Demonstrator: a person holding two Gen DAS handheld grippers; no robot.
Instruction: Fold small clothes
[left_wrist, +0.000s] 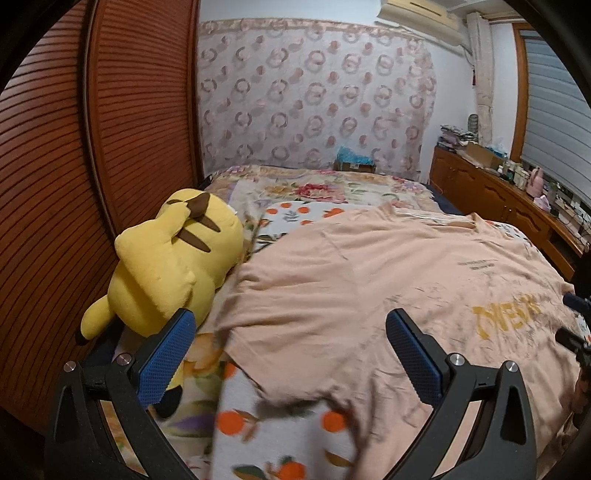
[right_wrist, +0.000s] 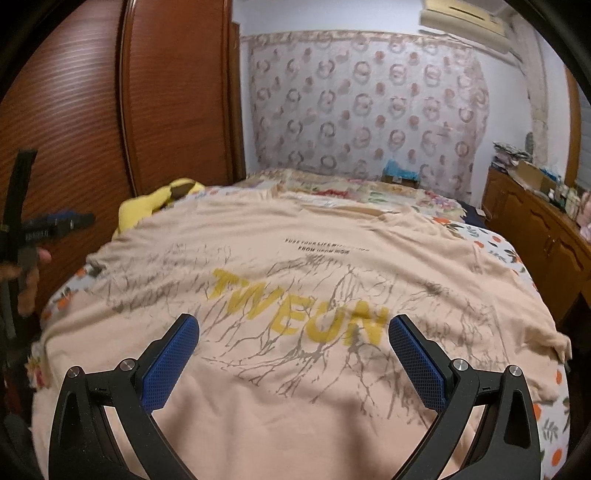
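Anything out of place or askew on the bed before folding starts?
The yellow plush toy lies on its side against the peach T-shirt, touching its left edge. The shirt is spread print-up, lightly wrinkled. Both grippers, left and right, are open.

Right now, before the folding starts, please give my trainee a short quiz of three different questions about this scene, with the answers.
1. True or false: the left hand-held gripper is shut on the peach T-shirt.
2. Multiple choice: what lies beside the T-shirt, against the wooden wardrobe? A) a yellow plush toy B) a pillow C) a pair of jeans
3. Fill in: the large letters printed on the T-shirt are of ____ colour.

Key:
1. False. Both hand-held grippers, also the right one, are open above the shirt and hold nothing.
2. A, the yellow plush toy.
3. Yellow.
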